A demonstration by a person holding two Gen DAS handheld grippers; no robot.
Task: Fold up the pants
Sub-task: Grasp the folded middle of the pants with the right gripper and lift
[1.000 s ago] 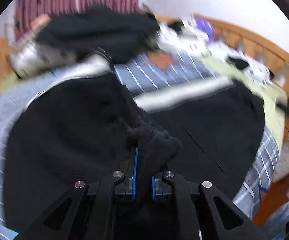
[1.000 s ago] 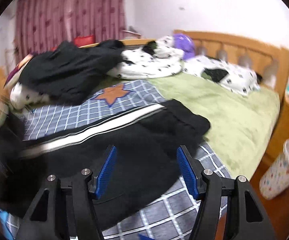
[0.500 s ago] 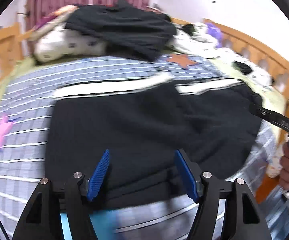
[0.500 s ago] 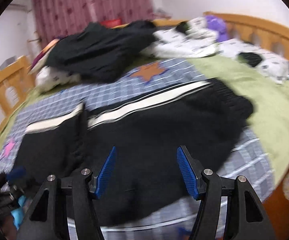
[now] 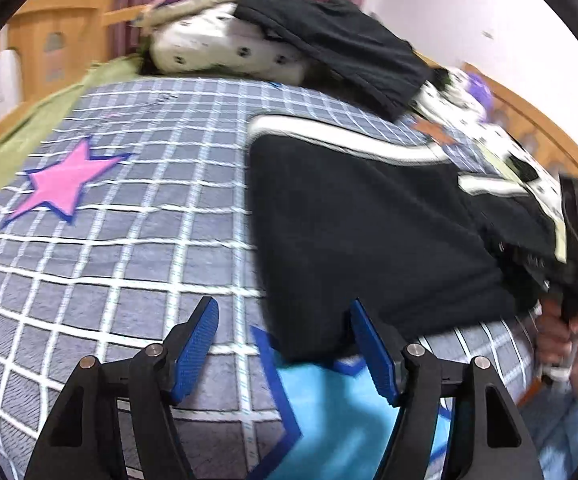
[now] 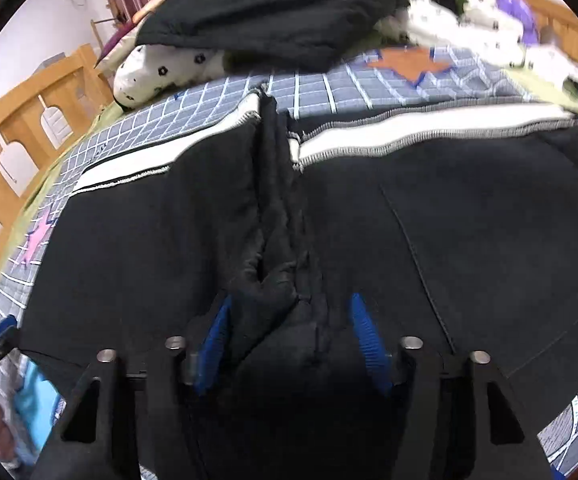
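The black pants (image 5: 369, 232) with a white side stripe (image 5: 341, 140) lie folded over on the checked blanket. My left gripper (image 5: 285, 344) is open and empty, at the pants' near left corner. In the right wrist view the pants (image 6: 469, 220) fill the frame. Their folded edge runs up the middle. My right gripper (image 6: 289, 332) is open, with a bunched fold of the pants (image 6: 273, 288) lying between its blue pads (image 6: 363, 328). The right gripper also shows at the right edge of the left wrist view (image 5: 569, 248), held in a hand.
The grey checked blanket (image 5: 129, 220) with a pink star (image 5: 61, 184) covers the bed. A pile of dark clothes (image 6: 273, 8) and spotted pillows (image 5: 225, 48) sits at the far side. Wooden bed rails (image 6: 21, 120) stand on the left.
My left gripper let go of the pants, opened and drew back to the left. My right gripper moved down onto the pants, over the bunched fold.
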